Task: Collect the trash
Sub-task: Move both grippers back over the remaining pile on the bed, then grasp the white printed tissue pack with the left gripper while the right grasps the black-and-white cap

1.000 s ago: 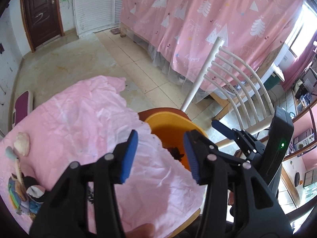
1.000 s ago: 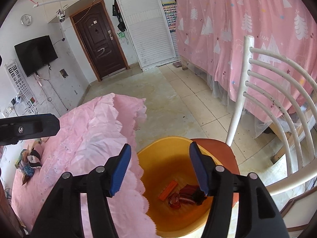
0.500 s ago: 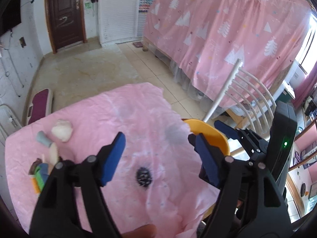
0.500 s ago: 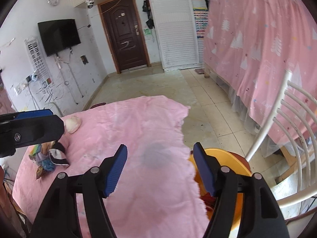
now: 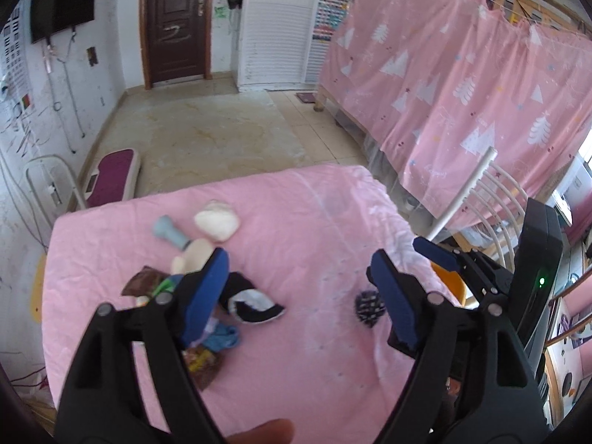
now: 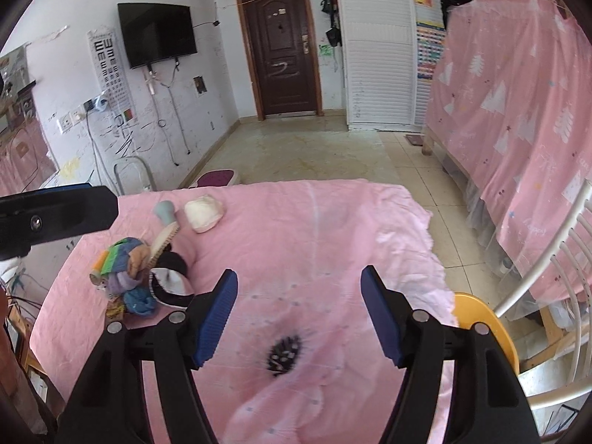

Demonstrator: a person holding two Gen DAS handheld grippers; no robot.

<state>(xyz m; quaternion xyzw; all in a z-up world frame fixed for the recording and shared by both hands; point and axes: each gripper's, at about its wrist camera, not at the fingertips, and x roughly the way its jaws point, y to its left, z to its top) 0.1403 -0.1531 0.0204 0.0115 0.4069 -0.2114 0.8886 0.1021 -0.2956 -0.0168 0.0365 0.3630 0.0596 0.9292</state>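
A pile of trash [image 5: 207,318] lies on the pink tablecloth [image 5: 296,222]: wrappers, a black and white cloth [image 5: 255,303], a blue scrap. The pile also shows in the right wrist view [image 6: 133,277]. A small dark spiky piece [image 5: 368,305] lies apart to the right, and shows in the right wrist view [image 6: 283,353]. The orange bin [image 6: 484,329] stands on a chair at the table's right edge. My left gripper [image 5: 299,296] is open and empty above the pile. My right gripper [image 6: 299,318] is open and empty above the dark piece.
A white crumpled wad [image 5: 217,221] and a grey-blue brush handle [image 5: 170,231] lie further back on the table. A white slatted chair [image 6: 547,277] stands at the right. A pink curtained bed [image 5: 462,85] stands beyond it.
Both grippers have swung left and up from over the orange bin to above the table. The trash pile and the dark piece have come into view. Both stay open.
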